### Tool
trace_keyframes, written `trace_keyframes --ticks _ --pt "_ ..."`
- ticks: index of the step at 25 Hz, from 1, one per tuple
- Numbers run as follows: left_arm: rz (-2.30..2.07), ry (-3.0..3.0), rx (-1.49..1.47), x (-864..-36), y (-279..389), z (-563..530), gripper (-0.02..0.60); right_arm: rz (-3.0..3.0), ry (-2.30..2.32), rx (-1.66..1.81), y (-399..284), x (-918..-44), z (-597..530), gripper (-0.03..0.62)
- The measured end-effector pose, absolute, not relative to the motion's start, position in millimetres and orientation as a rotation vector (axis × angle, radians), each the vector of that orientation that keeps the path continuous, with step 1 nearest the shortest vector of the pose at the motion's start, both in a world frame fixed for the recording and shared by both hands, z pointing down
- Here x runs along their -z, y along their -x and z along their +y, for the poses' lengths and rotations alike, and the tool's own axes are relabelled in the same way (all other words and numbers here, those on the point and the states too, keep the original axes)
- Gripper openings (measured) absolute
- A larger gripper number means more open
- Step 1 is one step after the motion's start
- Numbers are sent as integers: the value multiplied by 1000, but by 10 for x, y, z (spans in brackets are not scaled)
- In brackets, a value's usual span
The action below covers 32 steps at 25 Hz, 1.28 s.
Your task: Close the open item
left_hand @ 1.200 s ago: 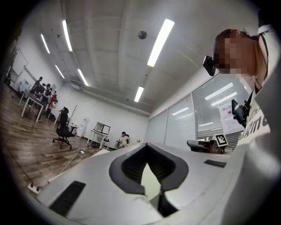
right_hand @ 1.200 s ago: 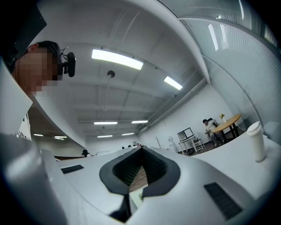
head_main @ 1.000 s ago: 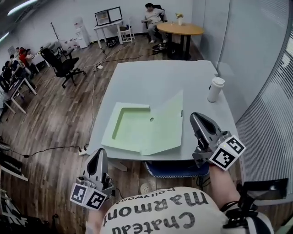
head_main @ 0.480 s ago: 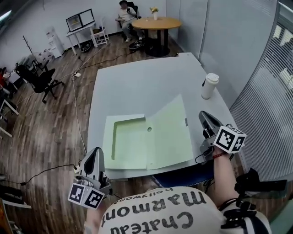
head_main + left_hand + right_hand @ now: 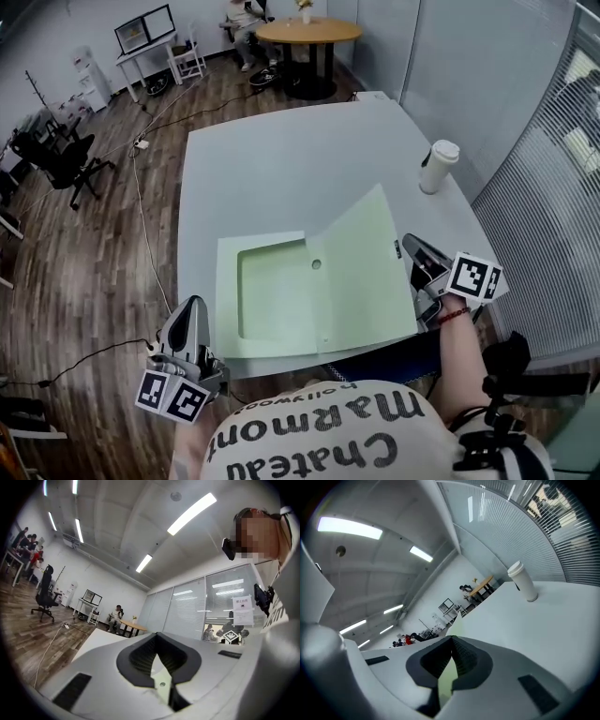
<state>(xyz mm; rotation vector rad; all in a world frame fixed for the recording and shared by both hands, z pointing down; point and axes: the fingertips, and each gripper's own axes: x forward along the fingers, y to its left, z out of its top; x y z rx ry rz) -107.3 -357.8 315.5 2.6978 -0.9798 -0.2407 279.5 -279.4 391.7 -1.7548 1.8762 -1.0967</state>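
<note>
A pale green box file lies open on the grey table (image 5: pixel 281 178), its shallow tray (image 5: pixel 272 291) flat. Its lid (image 5: pixel 361 272) tilts up to the right and carries a small clasp on its right edge. My right gripper (image 5: pixel 409 246) is shut, its tip right at that edge; contact is unclear. The right gripper view has the shut right gripper (image 5: pixel 451 639) with green lid (image 5: pixel 457 627) showing just behind it. My left gripper (image 5: pixel 192 307) hangs shut off the table's near-left edge, a little left of the tray. Nothing sits between the jaws of the left gripper (image 5: pixel 157 639) in its own view.
A white paper cup (image 5: pixel 438 167) with a lid stands at the table's right side, also in the right gripper view as the cup (image 5: pixel 523 581). A blue chair seat (image 5: pixel 394 352) sits under the near edge. Glass walls with blinds (image 5: pixel 553 169) run along the right. A round wooden table (image 5: pixel 307 30) and a seated person are far back.
My right gripper has come in to the lid's right edge, and the lid stands more raised than half a second ago. The left gripper stays low at the near-left edge.
</note>
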Motion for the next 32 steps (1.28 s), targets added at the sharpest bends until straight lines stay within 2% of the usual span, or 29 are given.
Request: trace_keyframes --ticks 14,32 --pt "-1034 -2658 263 -3422 1537 -3750 -5 2155 1494 1006 -1655 -3438 -3433 -4" --pt "-1207 -2581 110 -4043 2088 -3422 -5 2392 1316 1023 -714 -3608 -3887 -5"
